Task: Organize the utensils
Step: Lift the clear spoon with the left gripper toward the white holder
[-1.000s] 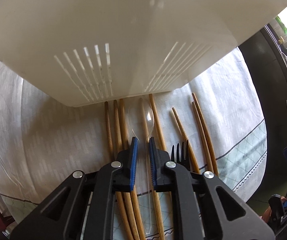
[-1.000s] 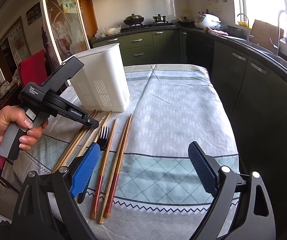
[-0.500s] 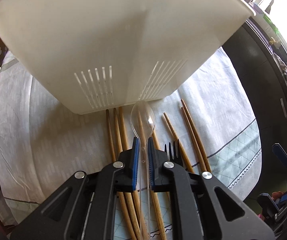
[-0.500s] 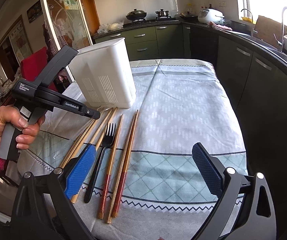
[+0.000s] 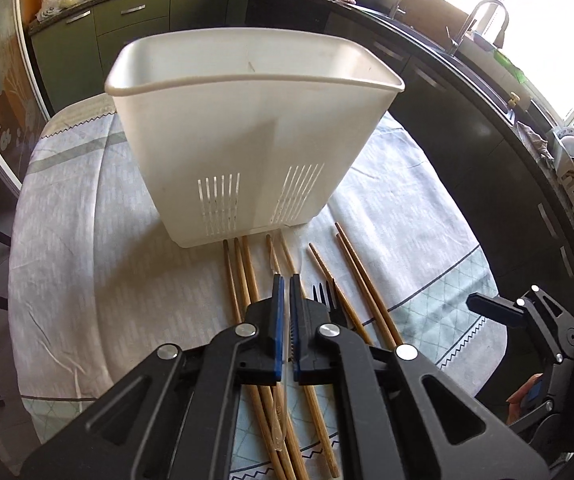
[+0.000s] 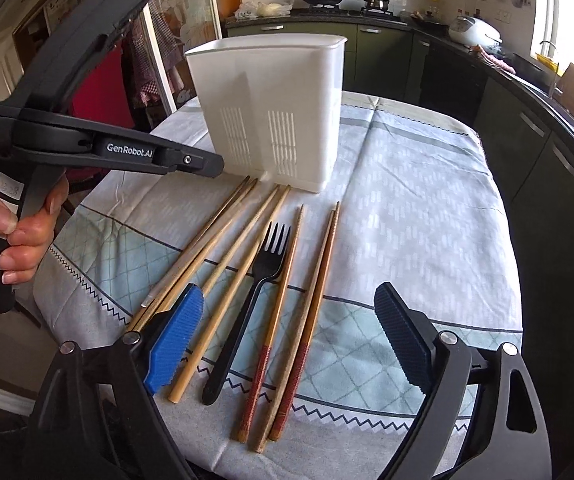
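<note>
A white slotted utensil holder [image 5: 247,128] stands upright on the table; it also shows in the right wrist view [image 6: 275,112]. Several wooden chopsticks [image 6: 231,248] and a black plastic fork [image 6: 255,292] lie in a row in front of it. My left gripper [image 5: 285,284] is raised above the chopsticks, shut on a clear plastic spoon [image 5: 279,420] that hangs tilted, its handle end low over the cloth [image 6: 149,300]. My right gripper [image 6: 287,336] is open and empty, low over the near ends of the fork and the red-ended chopsticks [image 6: 283,360].
The table carries a pale blue patterned cloth [image 6: 415,208]. Dark green cabinets and a black counter [image 6: 527,112] run along the right and back. A red-draped chair [image 6: 99,84] stands at the left. A sink with tap [image 5: 483,20] is at the far right.
My left gripper has risen and tilted up with the clear spoon; the holder's open rim now shows. My right gripper has moved closer to the utensils.
</note>
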